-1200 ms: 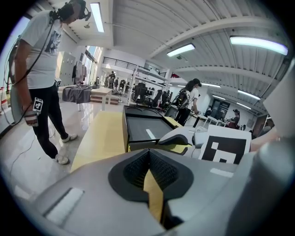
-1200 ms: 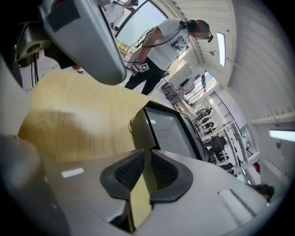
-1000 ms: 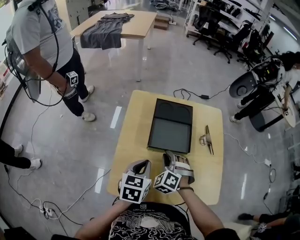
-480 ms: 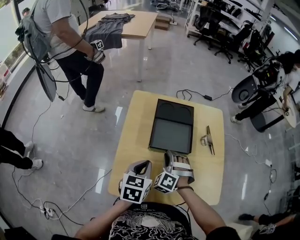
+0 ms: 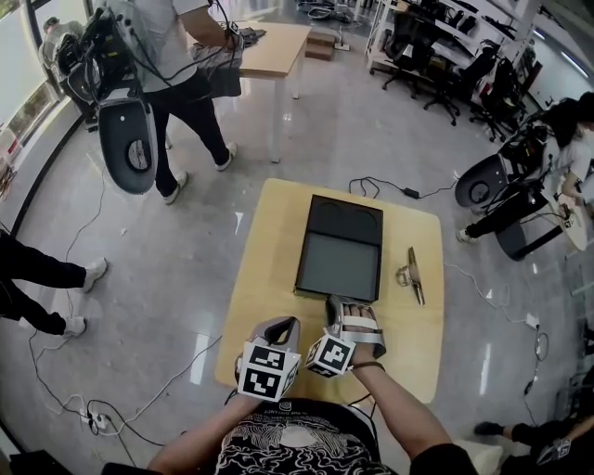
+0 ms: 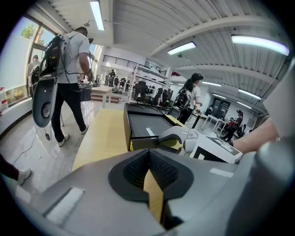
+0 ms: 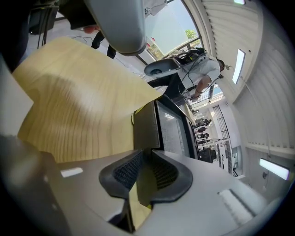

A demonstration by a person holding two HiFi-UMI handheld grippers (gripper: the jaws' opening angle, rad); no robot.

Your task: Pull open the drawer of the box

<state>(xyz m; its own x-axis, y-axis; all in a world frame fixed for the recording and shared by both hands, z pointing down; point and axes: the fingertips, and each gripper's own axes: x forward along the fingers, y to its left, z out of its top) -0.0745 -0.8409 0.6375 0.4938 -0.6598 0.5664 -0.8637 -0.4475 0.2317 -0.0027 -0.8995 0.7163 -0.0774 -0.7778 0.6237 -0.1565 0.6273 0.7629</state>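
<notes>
A glossy grey floor [image 5: 306,130] strewn with black cables [image 5: 390,188] spreads round the pale wooden surface [image 5: 269,269], with a second wooden table [image 5: 278,46] beyond, black office chairs [image 5: 445,79] far right, windows [image 6: 18,50] at left and strip lights [image 6: 97,14] on the ribbed white ceiling [image 6: 152,23].

Left tongs [image 5: 286,324] closed, low — right tongs [image 5: 332,302] closed, ahead

Bright, even indoor light from long white ceiling tube lamps [image 6: 97,14]; glare streaks on glossy grey floor [image 5: 167,278]; fisheye-bent edges; blurred foregrounds.
</notes>
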